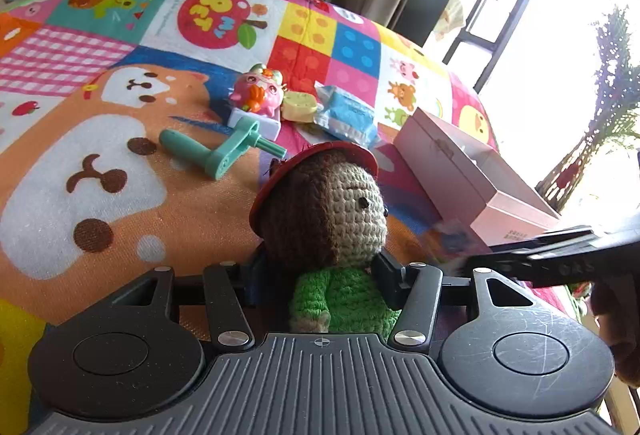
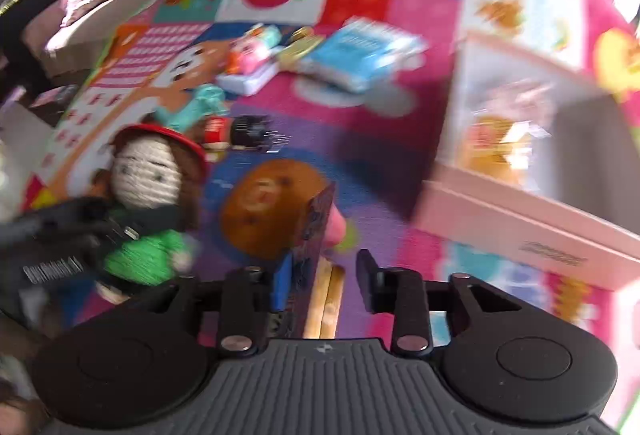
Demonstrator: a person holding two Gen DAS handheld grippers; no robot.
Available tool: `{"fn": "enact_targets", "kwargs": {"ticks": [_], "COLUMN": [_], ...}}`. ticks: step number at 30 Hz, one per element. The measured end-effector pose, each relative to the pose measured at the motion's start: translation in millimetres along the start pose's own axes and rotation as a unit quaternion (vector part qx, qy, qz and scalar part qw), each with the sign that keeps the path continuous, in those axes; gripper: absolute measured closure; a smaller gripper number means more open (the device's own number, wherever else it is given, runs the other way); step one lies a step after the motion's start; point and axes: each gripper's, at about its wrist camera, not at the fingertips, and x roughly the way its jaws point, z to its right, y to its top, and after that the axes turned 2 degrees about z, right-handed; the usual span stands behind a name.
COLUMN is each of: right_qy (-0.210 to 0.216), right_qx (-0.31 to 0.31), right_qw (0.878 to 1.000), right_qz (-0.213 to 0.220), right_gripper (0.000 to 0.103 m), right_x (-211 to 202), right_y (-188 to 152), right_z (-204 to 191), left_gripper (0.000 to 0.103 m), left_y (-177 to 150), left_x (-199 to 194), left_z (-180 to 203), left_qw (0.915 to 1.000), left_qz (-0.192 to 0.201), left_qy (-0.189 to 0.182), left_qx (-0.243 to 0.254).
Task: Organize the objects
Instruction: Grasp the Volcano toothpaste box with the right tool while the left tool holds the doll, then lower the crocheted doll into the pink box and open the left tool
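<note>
my left hand-held gripper (image 1: 320, 275) is clenched around the green body of the crocheted doll (image 1: 332, 219), holding it upright above the play mat (image 1: 120, 155), probably so it can go into the open pink box (image 1: 472, 171) just to its right. my right hand-held gripper (image 2: 320, 275) has a small dark card (image 2: 310, 255) against its left finger while the other finger stands apart, so i cannot tell whether it grips. the teal crank toy (image 1: 224, 151), pink figure (image 1: 258, 93) and blue packet (image 1: 348, 115) lie beyond, unsorted.
</note>
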Motion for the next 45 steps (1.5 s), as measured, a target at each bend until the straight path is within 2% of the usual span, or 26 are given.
{"fn": "enact_targets", "kwargs": {"ticks": [2,6,10,12,17,19,20,21,22,27,30,33,37,42,45], "right_qy": [-0.016,-0.036,-0.049,-0.044,-0.008,-0.004,-0.007,-0.01,-0.017,-0.005,-0.001,0.0,-0.009,-0.033,-0.03], "right_qx": [0.009,0.037,0.016,0.013,0.022,0.021,0.015,0.005,-0.003,0.001,0.019,0.041,0.067,0.083,0.103], "right_qw": [1.0,0.998,0.996,0.996,0.997,0.998,0.998,0.998,0.998,0.998,0.998,0.996,0.99,0.979,0.975], "right_qz": [0.013,0.041,0.066,0.073,0.071,0.064,0.06,0.056,0.052,0.063,0.066,0.081,0.125,0.182,0.193], "right_gripper": [0.047,0.044,0.034,0.03,0.03,0.03,0.035,0.05,0.057,0.06,0.06,0.06,0.06,0.06,0.06], "right_x": [-13,-34,-49,-49,-25,-12,-5,-1,0,-26,-48,-72,-100,-116,-116], "right_y": [-11,-29,-45,-48,-45,-43,-42,-41,-42,-59,-77,-94,-110,-123,-127], "right_z": [10,30,31,29,14,5,1,-3,-5,5,21,39,61,79,90], "left_gripper": [0.045,0.045,0.045,0.045,0.045,0.045,0.045,0.045,0.045,0.047,0.047,0.048,0.048,0.048,0.048], "left_y": [0,0,-1,-1,-2,-2,-2,-2,-2,-8,-14,-14,10,63,86], "left_x": [0,1,1,2,2,2,1,0,-2,-14,-20,-21,-11,49,109], "left_z": [0,1,5,7,11,13,15,16,19,35,52,72,114,184,223], "left_qw": [1.0,1.0,0.9998,0.9996,0.9992,0.9991,0.9989,0.9986,0.9983,0.9962,0.994,0.9924,0.9895,0.9846,0.981], "left_qz": [0.0,0.0,-0.001,-0.002,-0.002,-0.003,-0.003,-0.005,-0.007,-0.031,-0.053,-0.078,-0.069,-0.049,-0.063], "left_qy": [0.0,0.004,0.013,0.017,0.027,0.033,0.037,0.043,0.048,0.05,0.033,-0.004,-0.052,-0.099,-0.126], "left_qx": [0.0,0.005,0.016,0.021,0.028,0.026,0.027,0.029,0.033,0.064,0.09,0.095,0.115,0.136,0.133]}}
